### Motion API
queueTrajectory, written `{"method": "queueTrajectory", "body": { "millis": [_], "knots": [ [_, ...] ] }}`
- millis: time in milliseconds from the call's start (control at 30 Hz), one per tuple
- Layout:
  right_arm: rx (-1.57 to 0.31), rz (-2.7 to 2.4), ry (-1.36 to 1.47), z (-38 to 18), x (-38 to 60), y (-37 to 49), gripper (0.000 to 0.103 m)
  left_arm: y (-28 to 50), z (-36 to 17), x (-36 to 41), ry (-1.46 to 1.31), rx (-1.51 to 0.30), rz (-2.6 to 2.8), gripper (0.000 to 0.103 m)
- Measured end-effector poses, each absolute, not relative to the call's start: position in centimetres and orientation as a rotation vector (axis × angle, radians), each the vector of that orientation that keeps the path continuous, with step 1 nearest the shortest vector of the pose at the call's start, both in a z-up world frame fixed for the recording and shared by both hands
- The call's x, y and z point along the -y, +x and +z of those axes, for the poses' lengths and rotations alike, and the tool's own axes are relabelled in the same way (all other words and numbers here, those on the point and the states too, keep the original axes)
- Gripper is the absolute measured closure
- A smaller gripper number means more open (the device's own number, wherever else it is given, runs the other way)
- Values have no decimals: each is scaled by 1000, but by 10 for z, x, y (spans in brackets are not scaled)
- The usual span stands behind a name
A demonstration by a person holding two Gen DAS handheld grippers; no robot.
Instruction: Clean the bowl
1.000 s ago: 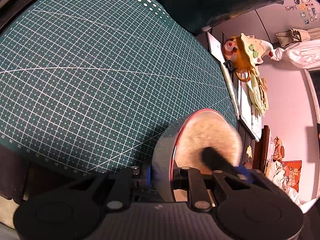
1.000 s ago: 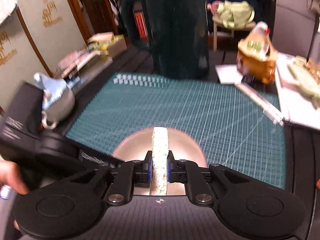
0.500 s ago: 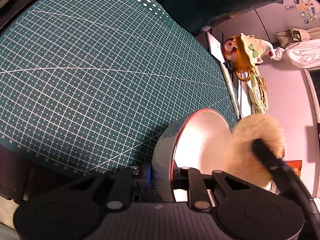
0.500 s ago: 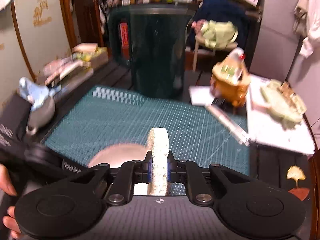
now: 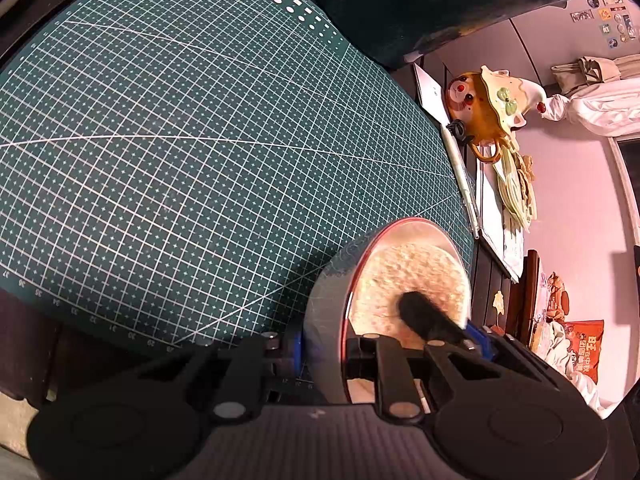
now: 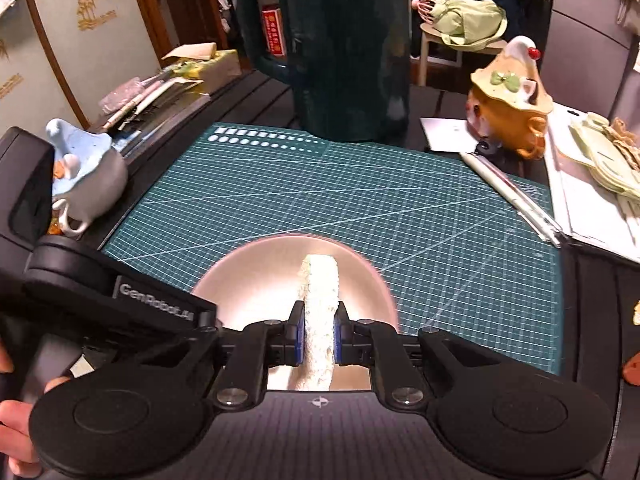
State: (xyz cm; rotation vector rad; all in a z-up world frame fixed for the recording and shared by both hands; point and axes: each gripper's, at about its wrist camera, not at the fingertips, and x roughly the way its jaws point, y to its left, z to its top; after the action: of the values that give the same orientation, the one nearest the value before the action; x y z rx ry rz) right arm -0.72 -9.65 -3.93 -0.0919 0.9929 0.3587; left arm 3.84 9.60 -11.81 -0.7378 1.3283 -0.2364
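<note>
1. The left gripper (image 5: 322, 354) is angling steeply down, fingers clamped on the rim of the bowl (image 5: 326, 320), which is tilting over the near edge of the mat (image 5: 200, 160).
2. The right gripper (image 6: 319, 338) is pointing down into the bowl, fingers clamped on the sponge (image 6: 319, 308), which is pressing against the bowl's inside.

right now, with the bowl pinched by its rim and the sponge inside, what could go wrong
1. The left gripper holds the bowl only by its rim, tilted on edge; hard scrubbing could twist it loose.
2. The sponge is pinched at one edge by the right gripper and might slip out.
3. The bowl sits near the mat edge.
</note>
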Motion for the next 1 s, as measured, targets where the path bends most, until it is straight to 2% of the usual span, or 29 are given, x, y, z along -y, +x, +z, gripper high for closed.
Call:
{"method": "queueTrajectory", "body": {
  "millis": [333,667,1000],
  "knots": [
    [-811,336,-68,7,115,-21,91,42,-115,-94,-740,-1330,-236,85],
    [-1012,404,-56,-41,91,-6,91,44,-116,-92,-745,-1330,-236,85],
    [-916,317,-111,-13,106,-15,91,42,-120,-97,-741,-1330,-236,85]
  ]
}}
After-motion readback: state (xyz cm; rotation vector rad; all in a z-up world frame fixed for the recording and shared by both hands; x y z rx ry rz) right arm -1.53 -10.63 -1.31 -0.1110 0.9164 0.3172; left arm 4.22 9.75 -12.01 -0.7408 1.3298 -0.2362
